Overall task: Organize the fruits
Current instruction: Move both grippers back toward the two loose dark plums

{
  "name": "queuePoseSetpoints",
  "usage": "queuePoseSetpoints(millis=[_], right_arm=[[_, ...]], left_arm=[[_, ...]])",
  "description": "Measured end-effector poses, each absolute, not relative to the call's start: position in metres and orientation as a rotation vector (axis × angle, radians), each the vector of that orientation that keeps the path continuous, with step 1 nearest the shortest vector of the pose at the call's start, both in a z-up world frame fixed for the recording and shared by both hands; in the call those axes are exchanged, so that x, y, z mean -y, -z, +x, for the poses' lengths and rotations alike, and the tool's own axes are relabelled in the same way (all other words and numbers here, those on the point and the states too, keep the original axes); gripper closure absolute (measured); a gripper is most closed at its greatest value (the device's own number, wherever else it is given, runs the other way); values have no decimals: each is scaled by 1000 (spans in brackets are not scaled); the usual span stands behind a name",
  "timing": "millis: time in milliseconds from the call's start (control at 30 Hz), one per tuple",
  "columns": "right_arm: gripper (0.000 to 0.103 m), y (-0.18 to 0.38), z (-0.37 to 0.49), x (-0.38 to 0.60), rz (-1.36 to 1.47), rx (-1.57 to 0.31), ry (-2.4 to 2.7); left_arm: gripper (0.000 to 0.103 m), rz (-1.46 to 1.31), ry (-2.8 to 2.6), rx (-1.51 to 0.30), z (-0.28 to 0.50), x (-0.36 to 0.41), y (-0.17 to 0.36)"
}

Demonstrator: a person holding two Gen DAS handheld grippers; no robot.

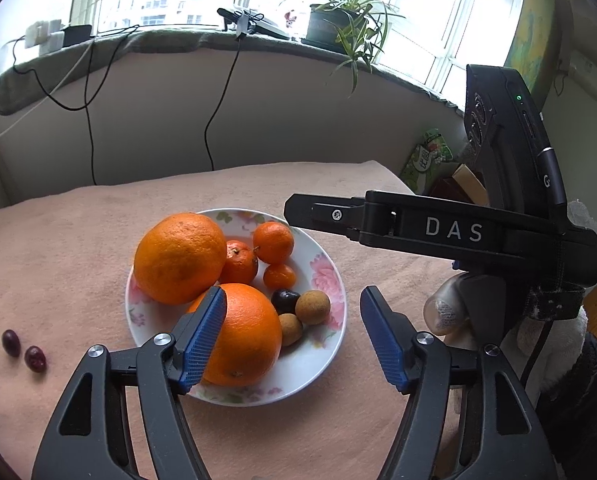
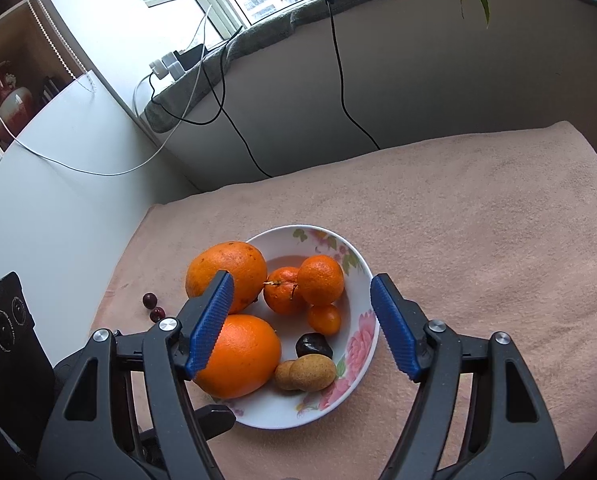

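Pink cloth (image 2: 478, 216) bare right of floral plate (image 2: 362, 276). Holding two oranges (image 1: 180, 258), three mandarins (image 1: 273, 242), two longans (image 1: 312, 307). Left gripper (image 1: 292, 338) and right gripper (image 2: 302, 326) gaping, empty.

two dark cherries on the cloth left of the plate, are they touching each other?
Apart. In the left wrist view, a strip of pink cloth shows between the two cherries. The right wrist view is too small to tell.

Both wrist cameras look steeply down, close over the shared fruit plate (image 1: 330, 276) (image 2: 362, 280), toward the window.
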State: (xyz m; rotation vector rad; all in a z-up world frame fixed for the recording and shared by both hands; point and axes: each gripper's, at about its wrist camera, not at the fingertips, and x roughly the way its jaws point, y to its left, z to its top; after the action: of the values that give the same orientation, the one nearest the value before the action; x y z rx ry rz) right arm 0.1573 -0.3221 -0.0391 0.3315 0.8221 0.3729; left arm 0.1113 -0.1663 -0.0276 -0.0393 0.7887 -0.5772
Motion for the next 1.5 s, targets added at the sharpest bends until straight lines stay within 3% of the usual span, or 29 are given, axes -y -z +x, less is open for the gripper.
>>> queuePoseSetpoints(millis=[867,1500], right_arm=[[29,9,131,256,161,-725,-378],[29,18,121,168,45,-729,-494]], left_arm=[[32,-79,486,-738,99,94,22],[32,-156,322,-753,105,-7,46]])
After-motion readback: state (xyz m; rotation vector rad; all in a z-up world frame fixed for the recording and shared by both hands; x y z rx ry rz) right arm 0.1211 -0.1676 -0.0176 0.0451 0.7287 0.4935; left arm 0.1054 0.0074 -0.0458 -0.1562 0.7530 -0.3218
